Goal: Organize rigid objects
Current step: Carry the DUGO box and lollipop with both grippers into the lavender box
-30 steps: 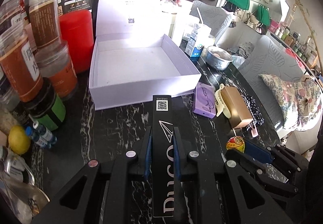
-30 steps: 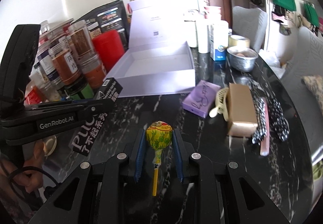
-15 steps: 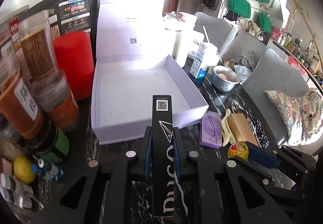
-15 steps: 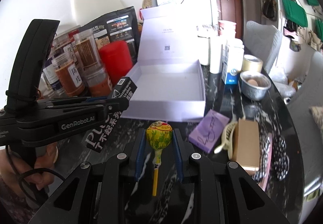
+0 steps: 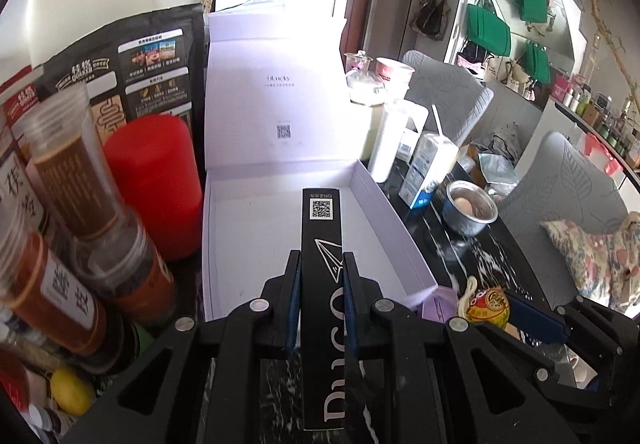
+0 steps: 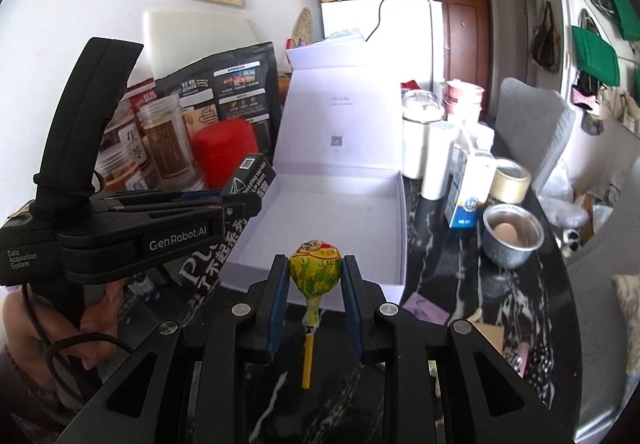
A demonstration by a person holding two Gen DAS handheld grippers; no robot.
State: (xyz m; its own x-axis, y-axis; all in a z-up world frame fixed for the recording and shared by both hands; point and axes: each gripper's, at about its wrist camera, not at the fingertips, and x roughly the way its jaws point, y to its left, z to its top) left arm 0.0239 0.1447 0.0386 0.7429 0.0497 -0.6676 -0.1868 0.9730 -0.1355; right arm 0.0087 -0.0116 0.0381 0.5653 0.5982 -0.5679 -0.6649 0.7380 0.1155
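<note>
Left gripper clamps slim black carton, QR label, white lettering, tip at 12 over open white box; right gripper pinches yellow-wrapped lollipop, stick toward 6

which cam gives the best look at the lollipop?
Right wrist. The lollipop sits dead centre in the right claw, with the yellow-green wrapper and yellow stick in full view. The left wrist view catches only the wrapped head at the lower right, side-on in that claw, with the stick hidden.
</note>
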